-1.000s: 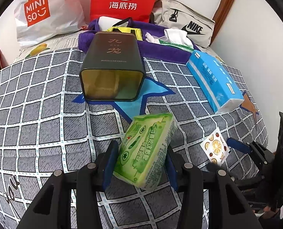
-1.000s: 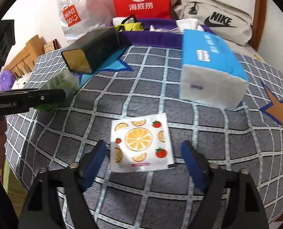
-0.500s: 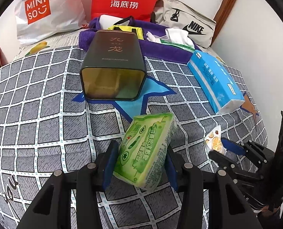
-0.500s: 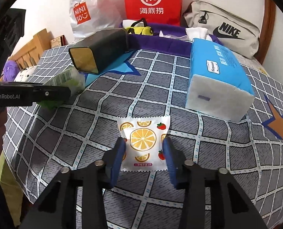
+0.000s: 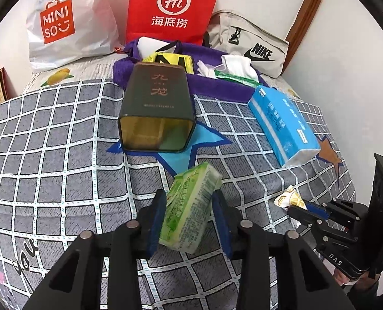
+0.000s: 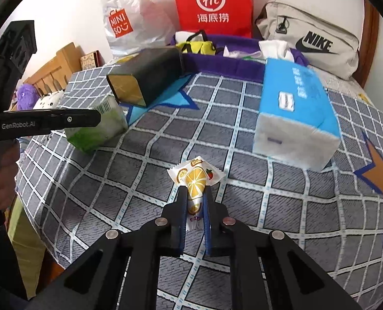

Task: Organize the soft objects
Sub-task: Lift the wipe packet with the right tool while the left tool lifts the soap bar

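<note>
Green plastic tissue pack (image 5: pixel 190 208) sits squeezed in my closing left gripper (image 5: pixel 189 219); my closing right gripper (image 6: pixel 194 213) pinches the crumpled orange-print sachet (image 6: pixel 195 180) (only its view shows the crushed wrapper) above the grey checked bedspread (image 6: pixel 140 160).

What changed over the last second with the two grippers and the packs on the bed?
The right gripper closed from wide open onto the orange-print sachet, crumpling it; its jaws are closing. The left gripper is closing tighter on the green tissue pack, tipping it more upright. The dark tin and blue tissue pack stayed put.
</note>
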### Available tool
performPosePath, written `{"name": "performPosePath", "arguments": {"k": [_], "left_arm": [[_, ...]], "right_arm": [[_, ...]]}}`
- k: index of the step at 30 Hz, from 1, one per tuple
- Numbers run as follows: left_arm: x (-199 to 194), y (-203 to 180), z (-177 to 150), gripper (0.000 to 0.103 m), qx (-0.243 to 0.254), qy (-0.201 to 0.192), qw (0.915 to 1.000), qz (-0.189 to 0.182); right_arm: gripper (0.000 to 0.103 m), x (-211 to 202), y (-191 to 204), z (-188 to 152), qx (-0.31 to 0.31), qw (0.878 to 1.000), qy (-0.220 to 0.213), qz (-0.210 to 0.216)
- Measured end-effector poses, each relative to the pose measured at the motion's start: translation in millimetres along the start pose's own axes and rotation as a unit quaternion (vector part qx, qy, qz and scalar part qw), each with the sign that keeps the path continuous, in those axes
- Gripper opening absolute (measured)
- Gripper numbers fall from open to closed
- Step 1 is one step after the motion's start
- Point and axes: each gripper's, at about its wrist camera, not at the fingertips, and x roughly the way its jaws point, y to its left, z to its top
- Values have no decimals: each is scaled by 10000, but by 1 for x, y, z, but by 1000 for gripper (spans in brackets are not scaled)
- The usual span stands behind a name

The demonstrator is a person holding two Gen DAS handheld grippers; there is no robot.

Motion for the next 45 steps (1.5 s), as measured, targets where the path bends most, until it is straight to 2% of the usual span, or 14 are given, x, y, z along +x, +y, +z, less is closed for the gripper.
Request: {"name": "performPosePath", "arguments": {"k": [3, 8, 11, 12, 18, 23, 24, 25, 26, 27, 28, 32, 37, 45], "left_arm": [[0, 1, 1, 24, -12, 45, 10000, -50], [4, 1, -1, 23, 63, 156, 9998, -142], [7, -3, -3, 29, 176, 211, 9996, -114], [9, -5, -5, 36, 231, 242, 9994, -62], [31, -18, -18, 59, 632, 512, 9963, 282], [47, -26, -23, 60, 934, 627, 9905, 788], [46, -28, -23, 59, 995, 559, 9899, 841], [45, -28, -23, 46, 996, 522, 9901, 839], [43, -28, -22, 39, 959, 510, 9913, 747], [42, -26, -21, 28, 916, 520, 9922, 668], [41, -24, -19, 23, 844, 535, 9934, 571], [32, -17, -12, 20, 710, 453, 9949, 561], [9, -15, 0, 20, 568, 233, 9975, 349], [-6, -17, 38, 20, 398, -47, 9987, 318]], "right_arm": [[11, -9, -1, 5, -42, 9999, -99, 9], [11, -19, -4, 12, -67, 9998, -204, 63], [11, -20, -5, 12, -77, 9997, -213, 96], [11, -19, -6, 11, -68, 9997, -205, 109], [11, -12, -7, 6, 18, 9997, -123, 200], [11, -6, -7, 4, 13, 9996, -51, 262], [11, -5, -7, 3, 10, 9996, -37, 264], [11, -5, -7, 3, 14, 9996, -43, 263], [11, -6, -8, 4, 22, 9996, -58, 277], [11, -7, -8, 5, 27, 9996, -75, 286], [11, -8, -9, 6, 35, 9995, -100, 282], [11, -13, -12, 10, 31, 9995, -156, 282], [11, -19, -14, 17, -16, 9994, -219, 278], [11, -27, -27, 48, -56, 9990, -399, 168]]}}
